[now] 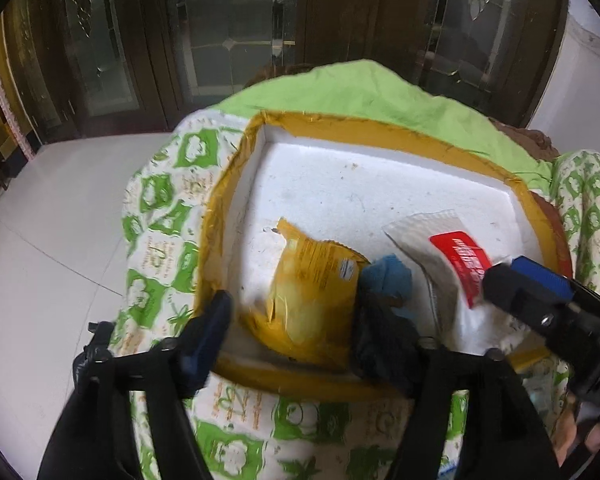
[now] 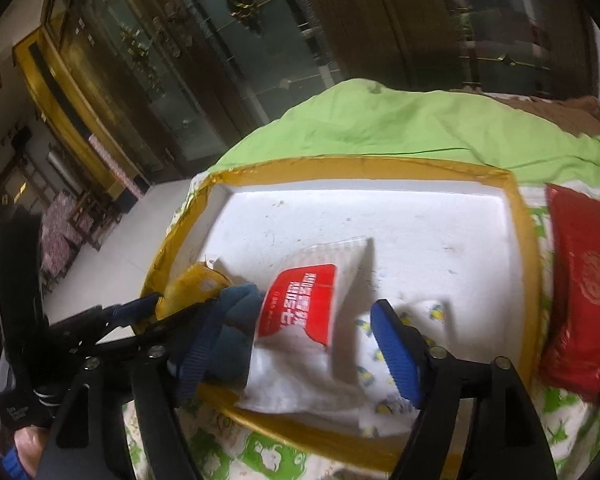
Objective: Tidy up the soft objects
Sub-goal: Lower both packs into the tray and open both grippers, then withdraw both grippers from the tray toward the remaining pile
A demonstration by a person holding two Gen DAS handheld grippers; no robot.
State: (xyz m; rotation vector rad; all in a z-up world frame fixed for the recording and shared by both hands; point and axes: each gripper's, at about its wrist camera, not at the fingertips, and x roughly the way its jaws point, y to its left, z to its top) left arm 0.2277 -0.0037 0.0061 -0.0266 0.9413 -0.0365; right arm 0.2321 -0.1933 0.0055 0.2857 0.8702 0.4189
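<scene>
Between our right hand-held gripper's point(image 2: 295, 354) open jaws lies the white-red pouch point(image 2: 300, 320); close gently mid-pouch. Left hand-held gripper point(image 1: 300, 328) gapes around the yellow packet point(image 1: 308, 296).

Black hand-held gripper point(image 2: 300, 344) frames (silver screws), ribbed blue fingertips point(image 2: 396, 356).

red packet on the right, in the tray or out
Out: the red packet lies on the patterned cloth beside the tray's yellow rim.
</scene>
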